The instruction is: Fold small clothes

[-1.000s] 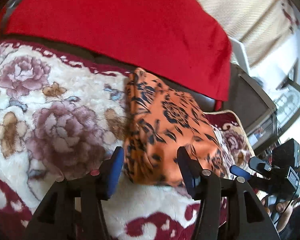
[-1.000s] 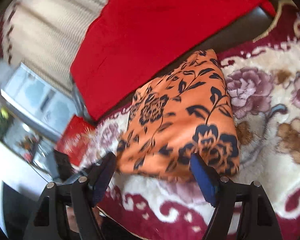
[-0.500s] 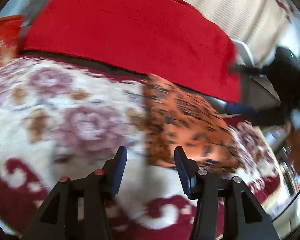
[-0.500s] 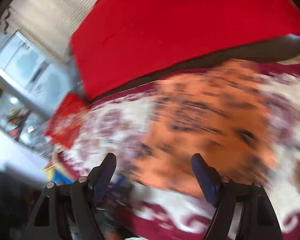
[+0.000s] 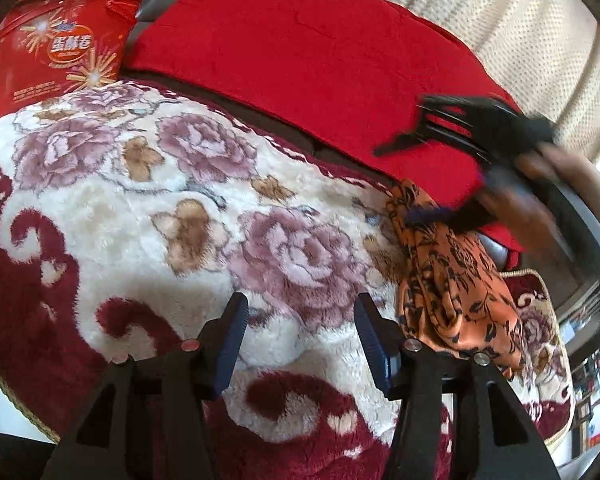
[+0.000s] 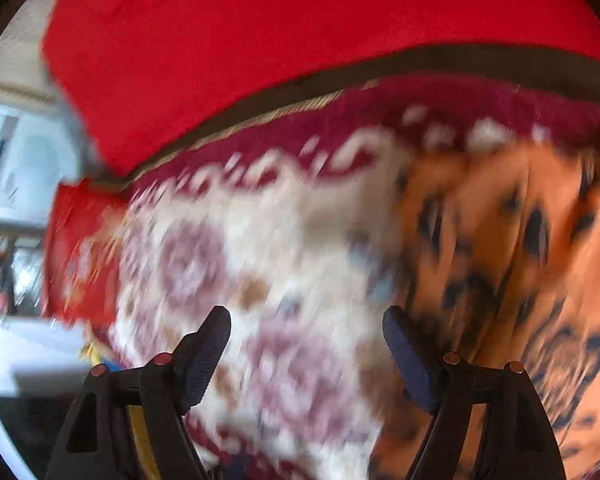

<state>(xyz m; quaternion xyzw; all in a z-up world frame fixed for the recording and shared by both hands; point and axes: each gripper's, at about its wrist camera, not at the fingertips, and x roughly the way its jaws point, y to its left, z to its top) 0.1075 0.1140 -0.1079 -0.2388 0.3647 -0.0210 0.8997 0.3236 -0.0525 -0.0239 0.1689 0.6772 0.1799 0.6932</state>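
- The folded orange garment (image 5: 456, 280) lies at the right of the left view, on a floral plush blanket (image 5: 180, 208).
- Left tool (image 5: 298, 322) and right tool (image 6: 306, 338) both gape wide, empty.
- A red cloth (image 5: 300, 52) and a red box (image 5: 56, 48) sit in the upper frame.

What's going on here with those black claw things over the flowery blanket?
A person is folding small clothes with a handheld gripper in each hand. The orange patterned garment lies bunched on the floral blanket. The left gripper is open over bare blanket, holding nothing. The right gripper is open too, beside the garment's edge; its view is blurred.
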